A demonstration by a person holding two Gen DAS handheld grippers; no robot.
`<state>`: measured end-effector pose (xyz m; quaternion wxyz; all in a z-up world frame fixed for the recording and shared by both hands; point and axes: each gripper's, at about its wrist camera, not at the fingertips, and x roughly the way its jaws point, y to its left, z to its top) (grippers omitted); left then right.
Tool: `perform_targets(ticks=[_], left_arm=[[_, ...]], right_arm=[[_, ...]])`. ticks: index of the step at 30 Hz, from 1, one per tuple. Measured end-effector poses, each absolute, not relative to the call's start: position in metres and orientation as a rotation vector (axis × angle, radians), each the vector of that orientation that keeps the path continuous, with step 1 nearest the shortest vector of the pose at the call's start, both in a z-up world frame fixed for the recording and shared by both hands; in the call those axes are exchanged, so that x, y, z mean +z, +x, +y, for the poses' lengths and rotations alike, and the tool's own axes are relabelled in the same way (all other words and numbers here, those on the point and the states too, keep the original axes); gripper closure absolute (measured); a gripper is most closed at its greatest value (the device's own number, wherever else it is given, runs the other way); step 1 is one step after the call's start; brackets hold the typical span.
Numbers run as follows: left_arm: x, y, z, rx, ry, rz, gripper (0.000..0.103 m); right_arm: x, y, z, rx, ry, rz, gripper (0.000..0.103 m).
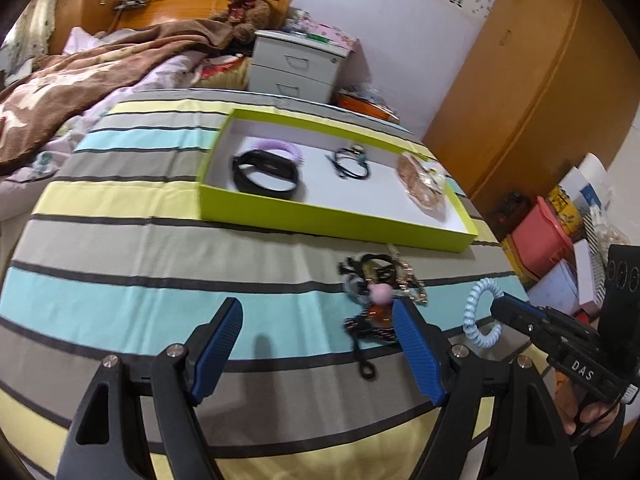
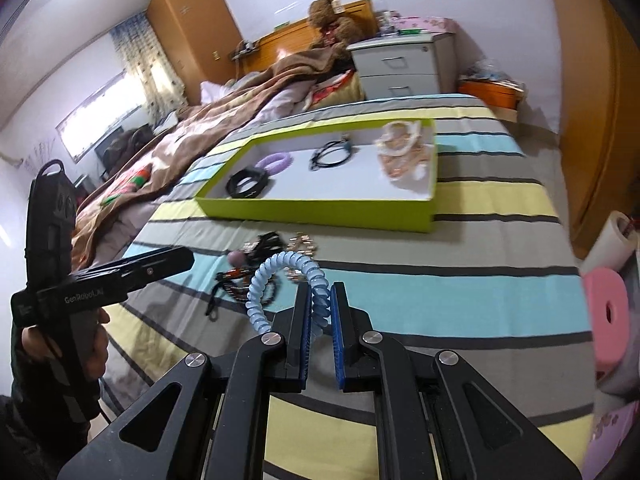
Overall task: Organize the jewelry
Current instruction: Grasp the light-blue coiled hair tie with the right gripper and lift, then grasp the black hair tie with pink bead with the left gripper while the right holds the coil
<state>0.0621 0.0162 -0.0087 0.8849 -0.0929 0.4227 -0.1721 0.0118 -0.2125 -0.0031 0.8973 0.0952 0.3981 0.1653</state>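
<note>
Right wrist view: the right gripper (image 2: 321, 300) is clenched on a pale blue coil tie (image 2: 280, 276), a glossy spiral loop pinched between ribbed blue pads and arching toward 10 o'clock, clear of the sheet (image 2: 440, 288). The left wrist view shows the same tie (image 1: 478, 316) from the side at 3 o'clock, hanging from the black tips, which the right view cannot show. The left gripper (image 1: 318, 312) stands released, nothing between its pads, over the striped cotton sheet. Just past its right pad lies the pile (image 1: 376, 292): black cords, a pink ball, a gilt chain, tangled. At 12 o'clock sits the lime tray (image 1: 280, 216), a shallow white-floored card box holding a black band (image 1: 266, 174) touching a lilac coil (image 1: 276, 148), a thin black cord (image 1: 352, 162) mid-tray, and a blurred tan heap (image 1: 422, 184) at its right end. Only the right view shows the window (image 2: 100, 116), at 9 o'clock, and a pink foam roll (image 2: 608, 312) at 3 o'clock.
</note>
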Motion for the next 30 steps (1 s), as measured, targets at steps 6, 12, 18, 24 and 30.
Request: perform_targets(ticks=[6,12,18,24,30], left_arm=[[-0.009,0.071,-0.008,-0.391,-0.152,0.895,0.024],[-0.012,0.083,-0.034,-0.406,-0.079,0.923,0.024],[-0.020,0.093,-0.043,-0.373,-0.050,0.942,0.024],[-0.024,0.099,-0.045,-0.358,-0.030,0.954,0.030],[-0.026,0.102,-0.047,-0.334,-0.011,0.963,0.048]], right_arm=[[-0.006,0.010,-0.233,0.307,0.234,0.821,0.093],[-0.009,0.014,-0.241,0.308,0.258,0.824,0.093],[-0.011,0.015,-0.244,0.319,0.269,0.823,0.093],[-0.009,0.017,-0.246,0.328,0.279,0.814,0.093],[-0.007,0.017,-0.245,0.326,0.278,0.806,0.093]])
